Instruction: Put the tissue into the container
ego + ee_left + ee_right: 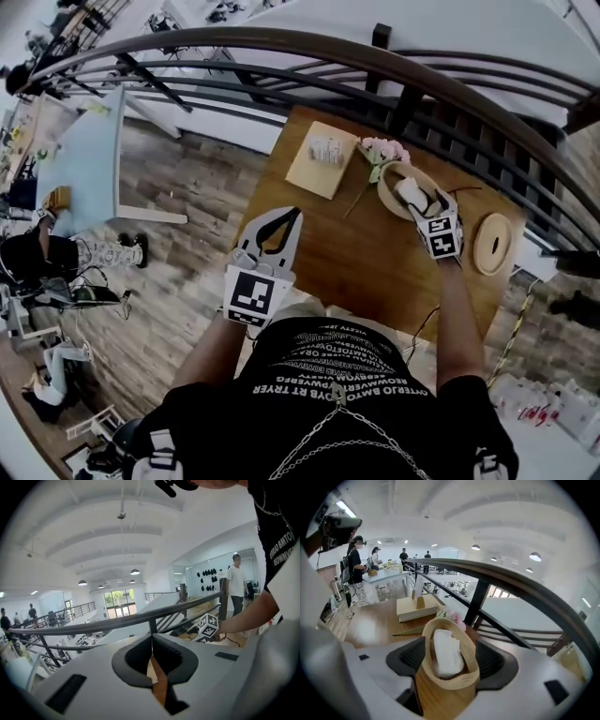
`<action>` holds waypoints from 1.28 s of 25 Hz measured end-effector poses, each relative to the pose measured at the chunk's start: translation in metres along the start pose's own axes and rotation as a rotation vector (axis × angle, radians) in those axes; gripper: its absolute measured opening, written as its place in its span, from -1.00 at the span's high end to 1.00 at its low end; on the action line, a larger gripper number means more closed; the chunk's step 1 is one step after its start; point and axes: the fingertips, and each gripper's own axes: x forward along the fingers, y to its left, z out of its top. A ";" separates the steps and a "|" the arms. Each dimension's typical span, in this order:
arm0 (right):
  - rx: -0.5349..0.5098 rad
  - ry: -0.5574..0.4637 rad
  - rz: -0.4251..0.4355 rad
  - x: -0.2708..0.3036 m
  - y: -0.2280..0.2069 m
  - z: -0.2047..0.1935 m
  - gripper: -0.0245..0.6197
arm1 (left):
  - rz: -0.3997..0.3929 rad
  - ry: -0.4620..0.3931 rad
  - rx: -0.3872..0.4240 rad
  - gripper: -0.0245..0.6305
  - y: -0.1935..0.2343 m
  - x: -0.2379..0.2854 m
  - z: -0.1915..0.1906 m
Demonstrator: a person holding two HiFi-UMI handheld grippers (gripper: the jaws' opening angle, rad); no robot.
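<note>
A round wooden container [386,180] stands at the far side of the wooden table [366,267]. A folded white tissue [410,192] lies inside it. My right gripper [427,200] hovers just over the container, open. In the right gripper view the container [451,682] shows between the wide-apart pads [411,657], with the tissue [447,652] resting in it untouched. My left gripper [293,217] hangs over the table's left edge, shut and empty; its tips [151,637] meet in the left gripper view.
A round wooden lid [492,244] lies right of the container. A flat wooden tissue box [322,157] and a pink flower [382,150] sit at the back of the table. A dark railing [450,84] runs just behind the table. A thin cable lies near the front edge.
</note>
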 end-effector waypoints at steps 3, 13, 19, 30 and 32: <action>0.037 -0.105 -0.097 -0.049 -0.002 0.022 0.01 | 0.004 -0.034 -0.008 0.84 0.010 -0.016 0.002; 0.262 -0.475 -0.363 -0.238 0.013 0.064 0.88 | -0.029 -0.130 -0.018 0.84 0.021 -0.037 0.022; 0.279 -0.541 -0.404 -0.307 0.045 0.070 0.88 | -0.106 -0.168 0.016 0.84 0.001 -0.045 0.034; 0.262 -0.581 -0.437 -0.369 0.102 0.082 0.88 | -0.226 -0.212 0.055 0.84 -0.034 -0.064 0.039; 0.266 -0.572 -0.438 -0.369 0.105 0.079 0.88 | -0.237 -0.206 0.057 0.84 -0.037 -0.064 0.036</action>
